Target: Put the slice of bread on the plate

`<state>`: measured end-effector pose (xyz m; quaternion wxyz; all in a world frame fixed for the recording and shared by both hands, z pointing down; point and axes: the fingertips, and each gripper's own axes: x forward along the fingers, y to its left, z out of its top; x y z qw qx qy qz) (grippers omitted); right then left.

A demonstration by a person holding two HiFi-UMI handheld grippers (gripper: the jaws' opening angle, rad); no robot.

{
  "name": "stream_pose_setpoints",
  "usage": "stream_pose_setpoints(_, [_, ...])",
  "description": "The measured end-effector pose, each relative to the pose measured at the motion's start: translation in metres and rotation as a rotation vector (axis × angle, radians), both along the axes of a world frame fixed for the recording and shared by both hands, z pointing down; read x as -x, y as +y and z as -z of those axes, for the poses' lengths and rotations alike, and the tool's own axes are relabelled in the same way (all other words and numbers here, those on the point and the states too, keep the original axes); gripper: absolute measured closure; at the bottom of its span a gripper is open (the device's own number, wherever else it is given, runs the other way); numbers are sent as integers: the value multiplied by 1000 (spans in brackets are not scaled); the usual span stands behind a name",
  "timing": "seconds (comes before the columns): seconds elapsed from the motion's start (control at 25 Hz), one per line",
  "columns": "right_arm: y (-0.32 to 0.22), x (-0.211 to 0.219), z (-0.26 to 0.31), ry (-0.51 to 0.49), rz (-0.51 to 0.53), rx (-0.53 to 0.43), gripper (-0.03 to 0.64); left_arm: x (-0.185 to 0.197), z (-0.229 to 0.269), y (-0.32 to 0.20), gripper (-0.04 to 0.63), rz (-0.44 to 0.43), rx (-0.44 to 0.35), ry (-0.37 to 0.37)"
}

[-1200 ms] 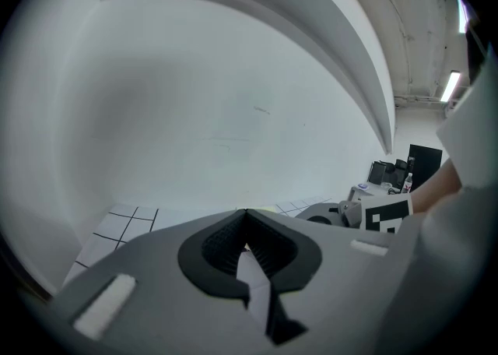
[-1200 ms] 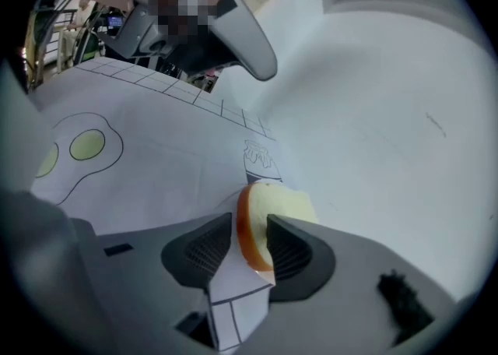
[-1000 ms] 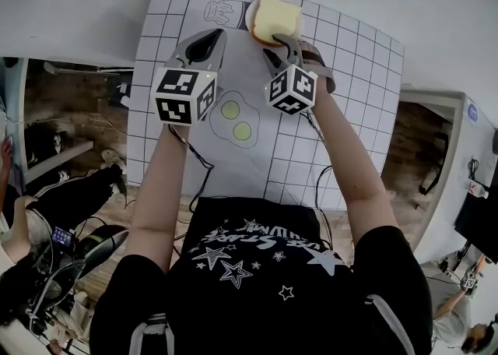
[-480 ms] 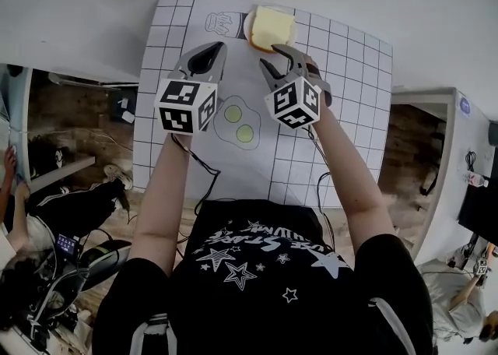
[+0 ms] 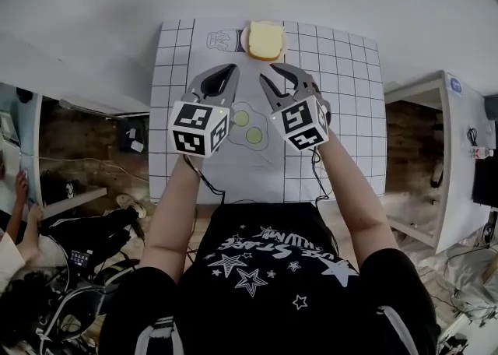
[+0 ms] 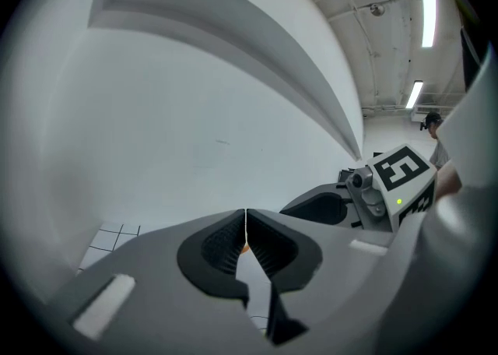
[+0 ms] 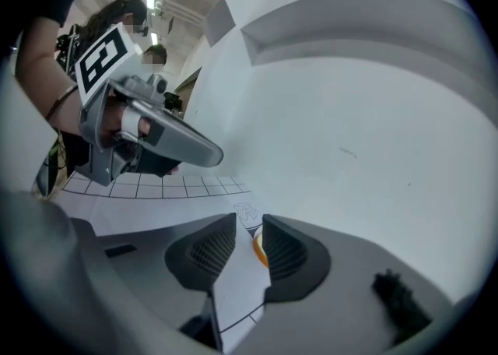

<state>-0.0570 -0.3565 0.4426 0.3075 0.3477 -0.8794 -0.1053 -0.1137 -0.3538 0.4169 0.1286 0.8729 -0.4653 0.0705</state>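
Resting on the plate [image 5: 245, 39] at the far edge of the bench [image 5: 342, 96], slice of bread [image 5: 265, 40]; left gripper [image 6: 246, 216] fingers clenched together, empty; right gripper [image 7: 249, 227] fingers released, just been closing, nothing between them.

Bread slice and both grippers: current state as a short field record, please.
bread slice: lies on the plate, touched by neither gripper
plate: white, at the far end of the gridded mat
left gripper: jaws together, nothing held
right gripper: jaws apart, have just been closing, nothing between them
egg drawing: printed on the mat, seen between the two grippers in the head view
task status: bread is on the plate; looks done
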Motion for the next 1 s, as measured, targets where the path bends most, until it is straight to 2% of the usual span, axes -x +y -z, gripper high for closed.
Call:
stream_pose_setpoints(0.12, [11, -6, 15, -47, -57, -16, 535, -7, 8, 11, 581, -32, -27, 11])
stream_pose_setpoints(0.28, [32, -12, 26, -23, -71, -66, 568, -17, 16, 24, 581, -57, -48, 15])
stream_pose_setpoints(0.44, [44, -20, 40, -68, -91, -77, 593, -27, 28, 37, 581, -67, -78, 7])
stream_pose_setpoints(0.72, [65, -45, 60, -151, -104, -89, 603, -50, 42, 67, 581, -50, -107, -17])
stream_pose_setpoints(1.0, [111, -67, 78, -235, -91, -83, 604, -72, 53, 114, 581, -24, -126, -32])
